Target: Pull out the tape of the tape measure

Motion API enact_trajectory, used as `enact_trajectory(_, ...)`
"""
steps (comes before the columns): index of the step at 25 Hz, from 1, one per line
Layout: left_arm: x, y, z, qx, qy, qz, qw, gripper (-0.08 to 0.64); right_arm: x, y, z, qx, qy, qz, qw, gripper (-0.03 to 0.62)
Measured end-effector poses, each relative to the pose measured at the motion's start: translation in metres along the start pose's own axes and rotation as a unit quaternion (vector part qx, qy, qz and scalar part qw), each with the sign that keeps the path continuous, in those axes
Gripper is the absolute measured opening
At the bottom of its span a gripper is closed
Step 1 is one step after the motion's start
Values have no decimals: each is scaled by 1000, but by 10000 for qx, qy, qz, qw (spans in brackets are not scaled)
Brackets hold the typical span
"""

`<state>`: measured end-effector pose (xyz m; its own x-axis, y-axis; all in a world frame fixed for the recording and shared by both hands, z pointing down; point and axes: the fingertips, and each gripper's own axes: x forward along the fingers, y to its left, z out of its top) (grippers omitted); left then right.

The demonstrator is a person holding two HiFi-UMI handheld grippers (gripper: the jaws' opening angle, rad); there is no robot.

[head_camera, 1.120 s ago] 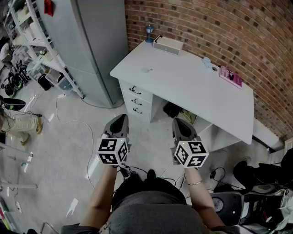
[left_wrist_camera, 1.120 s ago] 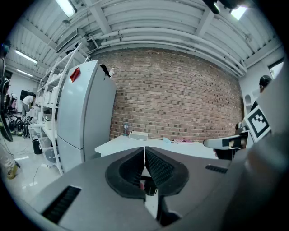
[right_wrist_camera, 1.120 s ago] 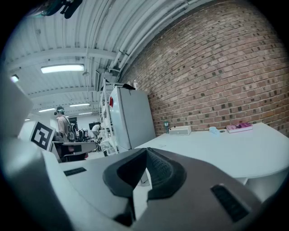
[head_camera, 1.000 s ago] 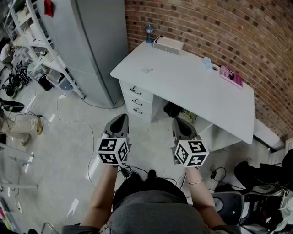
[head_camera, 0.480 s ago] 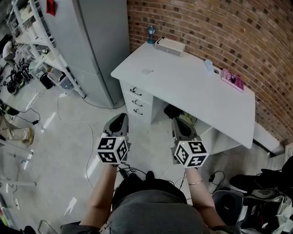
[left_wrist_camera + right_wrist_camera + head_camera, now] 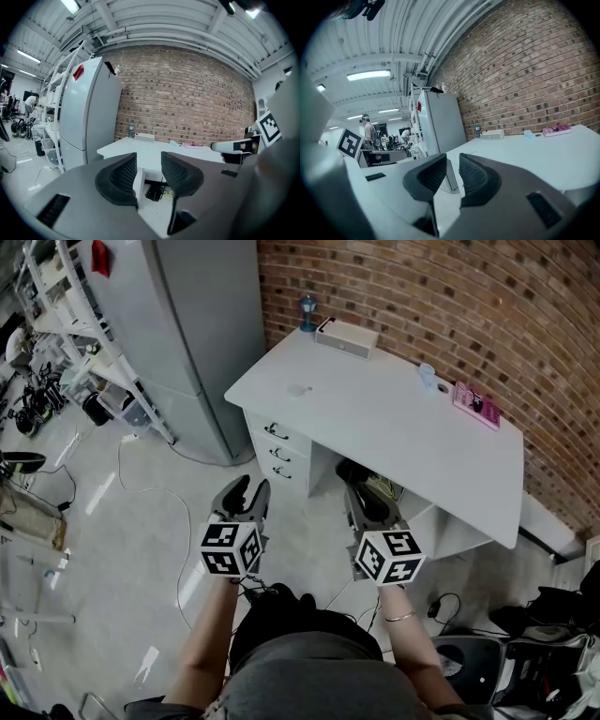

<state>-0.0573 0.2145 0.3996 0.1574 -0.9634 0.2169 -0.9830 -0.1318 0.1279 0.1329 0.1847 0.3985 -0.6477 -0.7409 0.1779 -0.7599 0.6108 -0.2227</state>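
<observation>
In the head view the person stands on a pale floor at the bottom of the frame, with both forearms stretched toward a white desk that fills the upper middle and right. The left gripper is at lower centre-left. Its jaws have just been opening and now stand apart with nothing between them. In the left gripper view only the desk and the gap under it show through the opening. The right gripper sits just to its right, near the desk's front edge. Its jaws have also just been opening and show a narrower gap. In the right gripper view that gap is empty too. The two grippers are side by side but apart, and both are short of the desk. On the desk top a white box and a small blue bottle stand at the far left corner against the brick wall. A pink booklet lies toward the upper right. A faint pale round spot lies near the desk's left end, well apart from both grippers and too small to tell whether it is the tape measure. A grey fridge stands at upper left beside the desk's drawers.
</observation>
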Motion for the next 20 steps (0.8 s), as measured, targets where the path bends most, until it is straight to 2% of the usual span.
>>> enact_trajectory(11, 20, 3, 0, 71, 95, -22, 9999, 184, 15, -6, -1, 47, 69, 54, 10000, 121)
enact_trajectory(16, 49, 16, -8, 53, 204, -14, 9998, 192, 38, -16, 0, 21, 115, 51, 9999, 129)
enact_trajectory(20, 82, 28, -1, 119, 235, -34, 9996, 205, 65, -29, 10, -14, 118, 25, 9999, 133)
